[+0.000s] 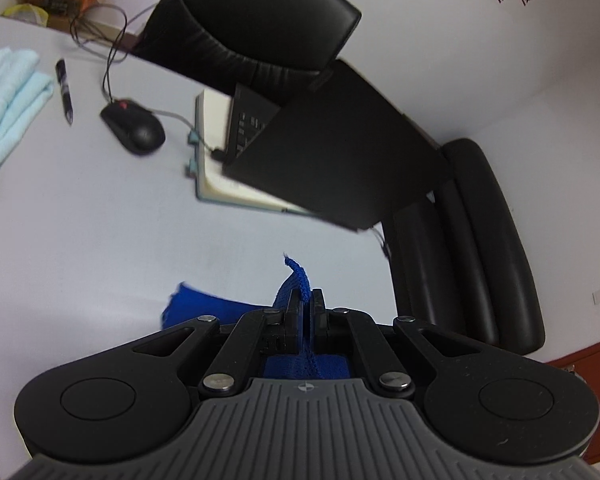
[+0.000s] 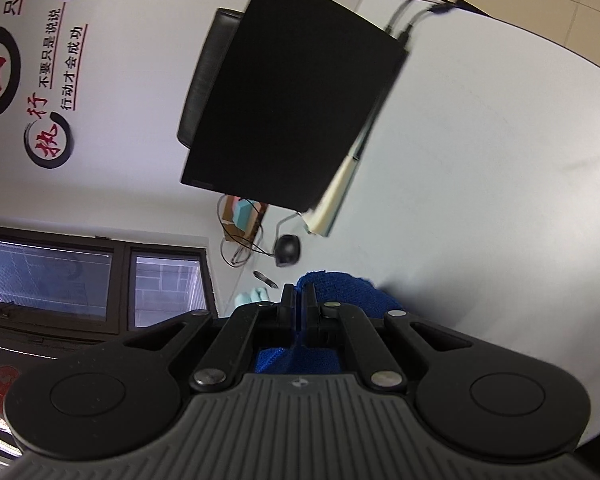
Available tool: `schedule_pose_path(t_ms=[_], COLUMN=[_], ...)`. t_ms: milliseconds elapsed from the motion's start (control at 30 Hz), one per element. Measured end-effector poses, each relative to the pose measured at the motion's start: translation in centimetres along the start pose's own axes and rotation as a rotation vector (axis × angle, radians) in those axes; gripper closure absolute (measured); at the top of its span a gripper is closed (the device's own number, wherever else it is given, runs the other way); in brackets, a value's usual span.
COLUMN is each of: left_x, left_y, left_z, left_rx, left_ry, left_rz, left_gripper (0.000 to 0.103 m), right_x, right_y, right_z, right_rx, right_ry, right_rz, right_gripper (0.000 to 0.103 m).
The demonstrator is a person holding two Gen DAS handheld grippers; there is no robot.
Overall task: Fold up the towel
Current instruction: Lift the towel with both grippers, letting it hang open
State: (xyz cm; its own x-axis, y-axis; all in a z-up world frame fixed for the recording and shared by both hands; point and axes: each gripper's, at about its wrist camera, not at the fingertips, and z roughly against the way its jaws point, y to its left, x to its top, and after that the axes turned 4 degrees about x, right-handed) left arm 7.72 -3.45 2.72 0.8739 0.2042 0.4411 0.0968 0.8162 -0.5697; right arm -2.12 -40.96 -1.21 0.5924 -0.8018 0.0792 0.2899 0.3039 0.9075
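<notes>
Pale grey table [image 1: 100,220] ahead of the jaws. Resting on it: black mouse [image 1: 134,128], pen [image 1: 65,90] and light blue cloth [image 1: 8,92] up left; open notebook [image 1: 216,176] under a laptop [image 1: 340,148] straight ahead.

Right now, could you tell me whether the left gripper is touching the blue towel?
Touching: the left wrist view shows the left gripper shut on a fold of the blue towel.

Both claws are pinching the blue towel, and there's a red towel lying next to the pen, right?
Almost. Both claws, left and right, are shut on the blue towel. But the other towel beside the pen is light blue, not red. The left wrist view shows it.
</notes>
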Motion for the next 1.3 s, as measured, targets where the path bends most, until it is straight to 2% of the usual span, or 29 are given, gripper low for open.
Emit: schedule_pose_path(t_ms=[267,367,533,967,1167,1300], left_x=[4.6,4.8,3.1,-5.0,-8.3,-9.6], left_y=[-2.7,-3.1,-2.2,0.6,2.0,2.6], left_z=[1.1,1.8,2.3,0.6,-0.8,-1.5], left_rx=[0.01,0.018,0.064,0.186,0.238,0.258], left_ry=[-0.129,-0.158,-0.153,0.035,0.127,0.161], left_rz=[-0.031,-0.029,0.01,0.043,0.019,-0.008], left_gripper=[0.1,0.1,0.1,0.1,0.1,0.1], right_x=[4.8,5.7,5.5,0.1,-2.4,-3.8], right_y=[4.4,5.3,4.3,-2.6,-5.6,-7.2], right_z=[-2.4,-2.6,-2.5,-0.6,0.2,0.5], right_rx=[0.052,0.056,0.033,-0.14,-0.219,-0.268], right_ry=[-0.033,-0.032,-0.012,0.083,0.116,0.127], right_rz=[0.093,0.125,0.11,0.013,-0.015,-0.015], right_gripper=[0.101,0.101,0.101,0.101,0.101,0.101])
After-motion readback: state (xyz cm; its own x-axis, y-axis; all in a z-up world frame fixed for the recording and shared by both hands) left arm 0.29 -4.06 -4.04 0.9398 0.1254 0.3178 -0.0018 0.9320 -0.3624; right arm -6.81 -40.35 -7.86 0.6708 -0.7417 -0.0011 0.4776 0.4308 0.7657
